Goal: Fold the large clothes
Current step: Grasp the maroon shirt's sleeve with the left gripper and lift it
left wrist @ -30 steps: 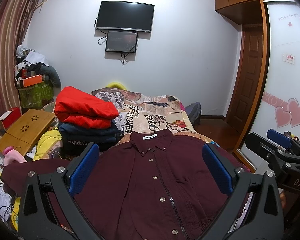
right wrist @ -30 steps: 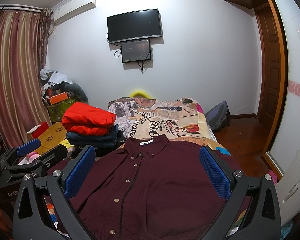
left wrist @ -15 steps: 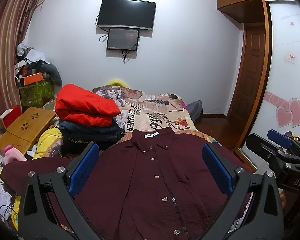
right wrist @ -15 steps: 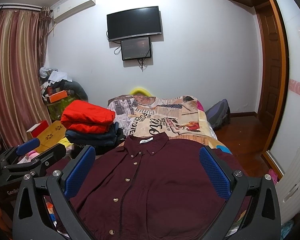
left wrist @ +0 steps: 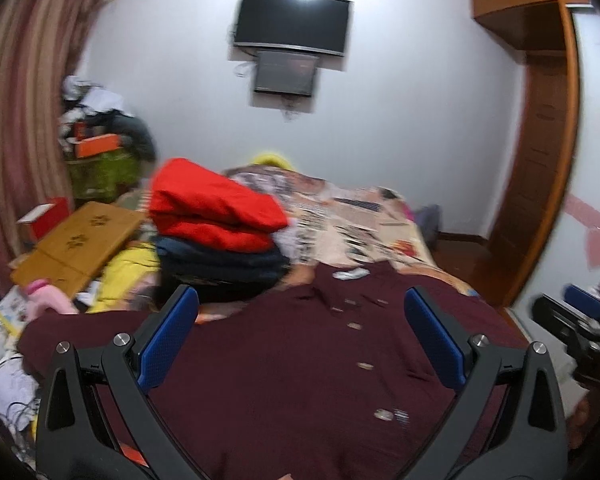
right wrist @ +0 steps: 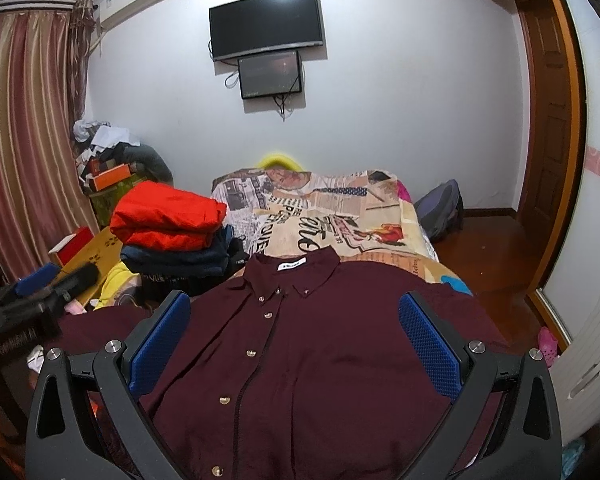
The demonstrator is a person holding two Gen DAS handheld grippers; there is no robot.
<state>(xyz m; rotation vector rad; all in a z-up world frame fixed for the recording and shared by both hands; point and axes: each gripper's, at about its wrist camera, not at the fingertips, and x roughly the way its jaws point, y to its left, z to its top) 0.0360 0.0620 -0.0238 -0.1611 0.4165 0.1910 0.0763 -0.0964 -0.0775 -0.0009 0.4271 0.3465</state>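
Both pairs of jaws stand spread wide with nothing between them. The left gripper [left wrist: 300, 336] hangs over the shirt [left wrist: 300, 380], and its view is smeared by motion blur. The right gripper [right wrist: 296, 332] hangs over the same shirt [right wrist: 320, 340], its view sharp.

The shirt is dark maroon, laid flat and face up on the near end of the bed [right wrist: 340, 224], buttoned down the front, collar pointing toward the far wall, a white label inside the neck. 1 sleeve runs out to the left over the bed's edge.

Just beyond the shirt's left shoulder sits a stack [right wrist: 172, 240] of folded clothes, red on top, dark blue below. The bed's printed cover shows bare beyond the collar.

Each gripper shows at the edge of the other's view: the right one low at the right in the left view, the left one low at the left in the right view, blurred.

On the far wall hangs a TV [right wrist: 266, 24] with a smaller screen [right wrist: 270, 74] under it.
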